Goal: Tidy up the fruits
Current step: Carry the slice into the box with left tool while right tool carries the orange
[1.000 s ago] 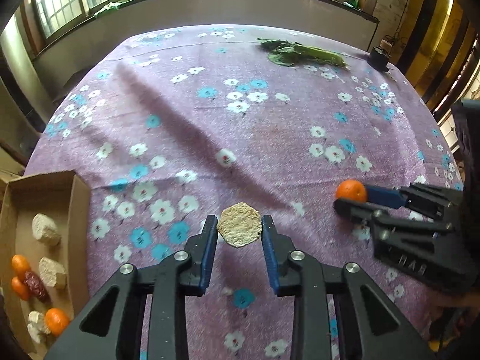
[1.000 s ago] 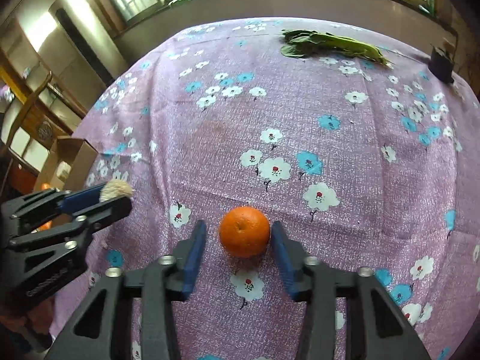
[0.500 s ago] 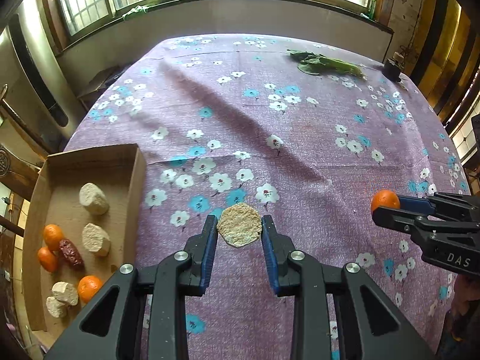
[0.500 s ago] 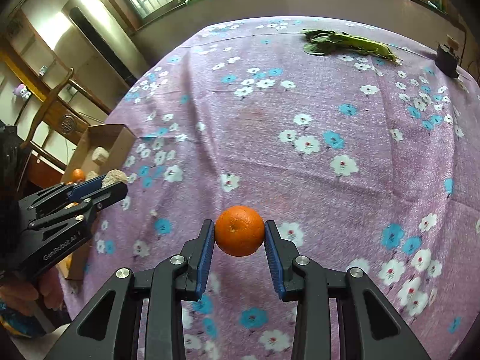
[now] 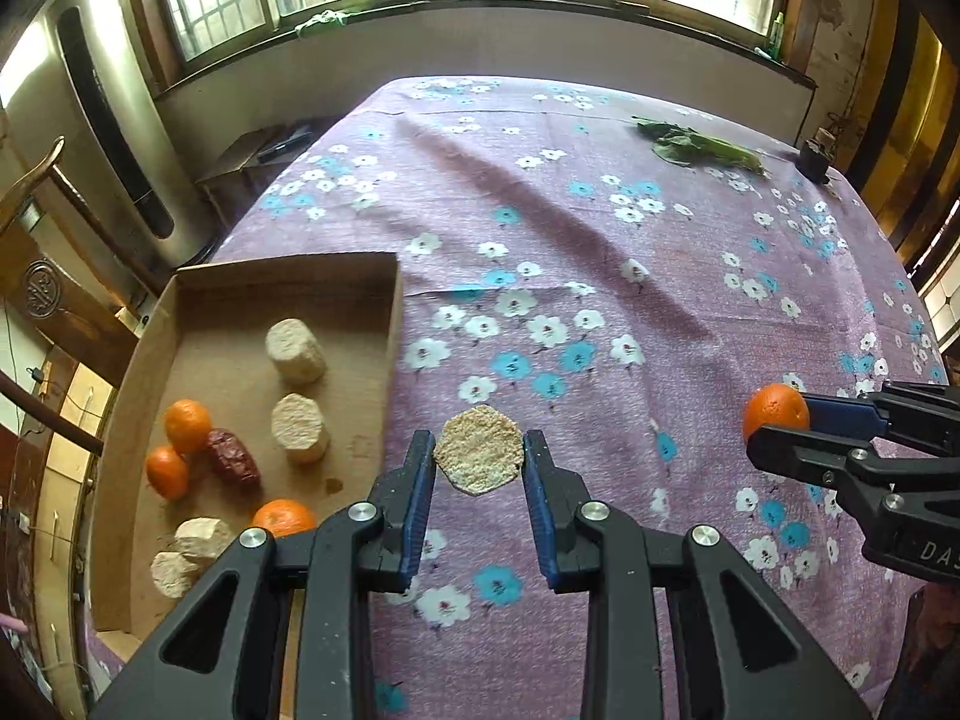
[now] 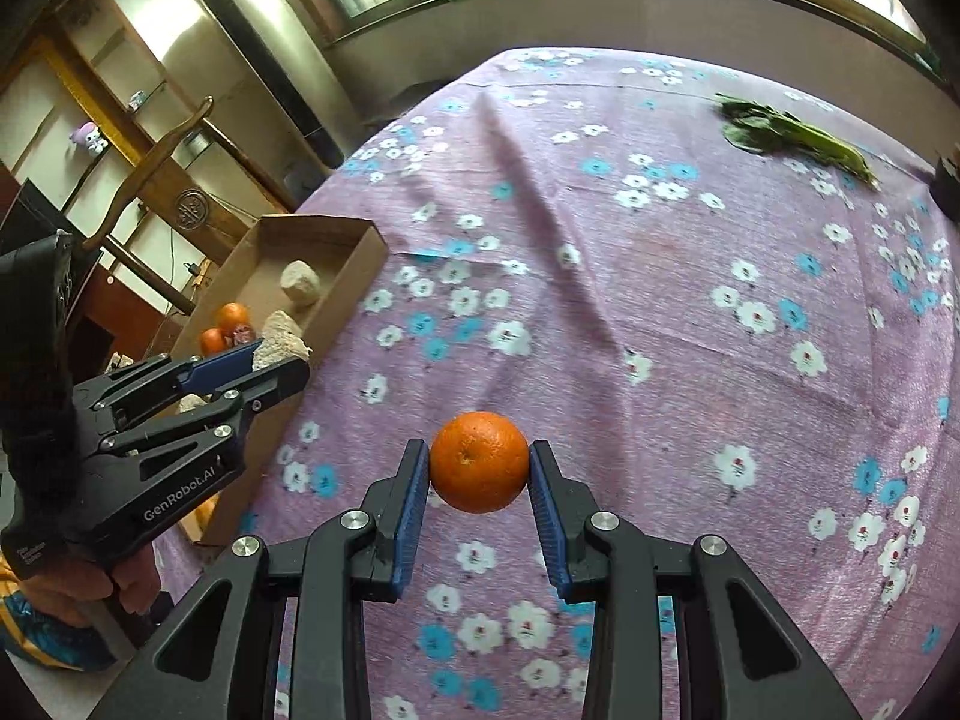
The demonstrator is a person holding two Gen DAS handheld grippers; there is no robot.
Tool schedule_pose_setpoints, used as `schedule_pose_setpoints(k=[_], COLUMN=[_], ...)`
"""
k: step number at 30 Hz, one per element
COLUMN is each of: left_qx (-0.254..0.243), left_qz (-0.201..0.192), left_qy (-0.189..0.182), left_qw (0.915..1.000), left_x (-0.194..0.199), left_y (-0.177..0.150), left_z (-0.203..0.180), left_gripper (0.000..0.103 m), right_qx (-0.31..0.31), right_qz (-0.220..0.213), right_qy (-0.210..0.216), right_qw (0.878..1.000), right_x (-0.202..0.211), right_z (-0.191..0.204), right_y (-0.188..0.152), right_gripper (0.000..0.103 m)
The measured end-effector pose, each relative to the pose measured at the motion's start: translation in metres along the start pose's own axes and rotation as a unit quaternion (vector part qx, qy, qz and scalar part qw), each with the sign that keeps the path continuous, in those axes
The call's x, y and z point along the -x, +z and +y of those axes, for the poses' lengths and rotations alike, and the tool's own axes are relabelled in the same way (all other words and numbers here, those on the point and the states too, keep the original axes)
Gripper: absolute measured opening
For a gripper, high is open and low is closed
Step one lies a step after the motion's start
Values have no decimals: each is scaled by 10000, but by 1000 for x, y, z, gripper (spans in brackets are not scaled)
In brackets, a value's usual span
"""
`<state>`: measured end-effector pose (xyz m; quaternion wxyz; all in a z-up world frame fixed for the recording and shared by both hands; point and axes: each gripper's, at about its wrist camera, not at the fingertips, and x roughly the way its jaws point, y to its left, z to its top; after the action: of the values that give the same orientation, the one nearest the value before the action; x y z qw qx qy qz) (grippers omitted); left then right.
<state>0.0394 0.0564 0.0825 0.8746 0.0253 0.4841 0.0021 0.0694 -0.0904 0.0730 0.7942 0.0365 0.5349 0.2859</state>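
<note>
My left gripper [image 5: 478, 459] is shut on a beige hexagonal cake [image 5: 478, 457] and holds it above the purple flowered tablecloth, just right of the cardboard box [image 5: 393, 324]. The box holds three oranges [image 5: 187, 425], a dark red date [image 5: 234, 465] and several beige cakes [image 5: 296, 350]. My right gripper [image 6: 479, 462] is shut on an orange [image 6: 479, 461] and holds it above the cloth. In the right wrist view the left gripper [image 6: 273, 360] is at the left by the box [image 6: 354, 267]. In the left wrist view the right gripper [image 5: 780, 420] is at the right.
A bunch of green leaves [image 5: 699, 147] lies at the far right of the table, with a small dark object [image 5: 814, 151] beyond it. A tall silver appliance [image 5: 114, 120] and wooden furniture stand off the table's left side. Windows run along the back wall.
Both grippers have risen and drawn back and to the left with their loads. The right gripper closed on the orange and lifted it. The box now shows more fully.
</note>
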Motion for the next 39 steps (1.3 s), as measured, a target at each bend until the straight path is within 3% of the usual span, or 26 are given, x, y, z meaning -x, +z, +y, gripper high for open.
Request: schedule_pose_setpoints(k=[22, 39], left_qx=[576, 883], left_qz=[-34, 142], left_qy=[354, 537], left_qw=[9977, 9945], left_x=[21, 9], left_y=[-25, -36], left_z=[96, 139], left_gripper=[28, 28], right_qx=[948, 1321], right_qz=[242, 513], right_qy=[341, 577], right_qw=[9946, 9882], right_x=[-35, -68], right_z=[120, 159], right_y=[17, 26], right_gripper=[37, 37])
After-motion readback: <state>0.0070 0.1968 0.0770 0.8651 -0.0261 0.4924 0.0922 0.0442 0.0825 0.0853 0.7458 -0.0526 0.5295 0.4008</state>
